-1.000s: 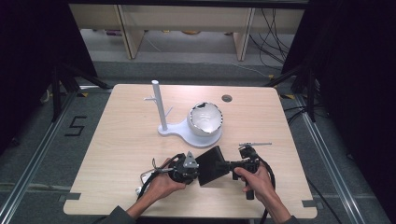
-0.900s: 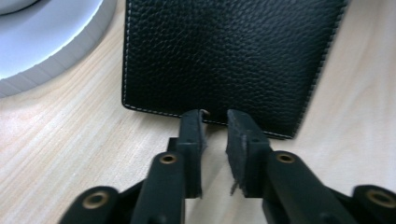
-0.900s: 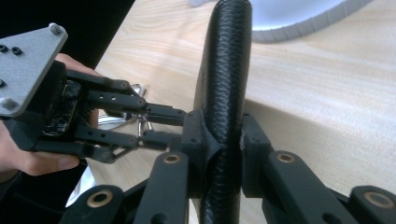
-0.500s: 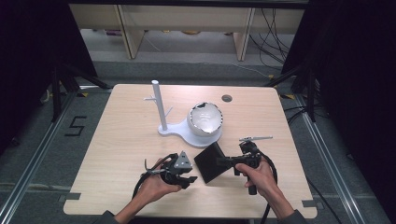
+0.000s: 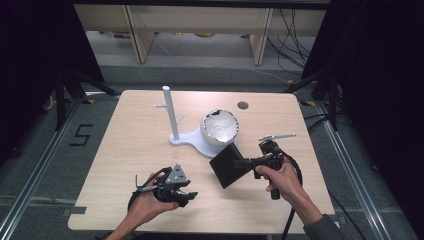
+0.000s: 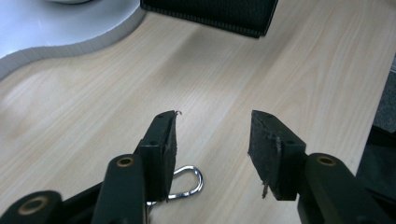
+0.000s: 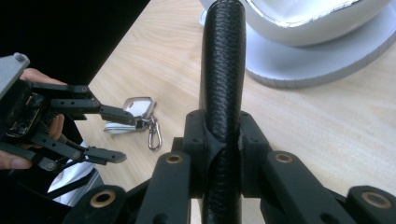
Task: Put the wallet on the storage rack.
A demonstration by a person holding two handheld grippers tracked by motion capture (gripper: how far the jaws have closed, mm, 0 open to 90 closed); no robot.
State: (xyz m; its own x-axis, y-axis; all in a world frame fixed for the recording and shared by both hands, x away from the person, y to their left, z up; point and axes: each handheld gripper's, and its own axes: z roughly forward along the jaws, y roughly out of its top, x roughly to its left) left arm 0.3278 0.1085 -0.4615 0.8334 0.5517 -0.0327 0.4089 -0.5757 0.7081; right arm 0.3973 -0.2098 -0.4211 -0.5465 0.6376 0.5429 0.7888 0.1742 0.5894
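Note:
My right gripper is shut on a black textured wallet, held on edge just in front of the white stand's base. A white bowl-like dish sits on that base. The left gripper is open near the table's front edge, with nothing between its jaws. A bunch of keys with a silver clip lies on the table right under its jaws. The wallet's edge is beyond them.
The stand's white pole with small pegs rises behind the base. A small dark round disc sits near the far edge of the light wooden table. Dark floor and shelving surround the table.
The left gripper has drawn back from the wallet toward the front left edge and stands open. The right gripper keeps the wallet and has shifted slightly right.

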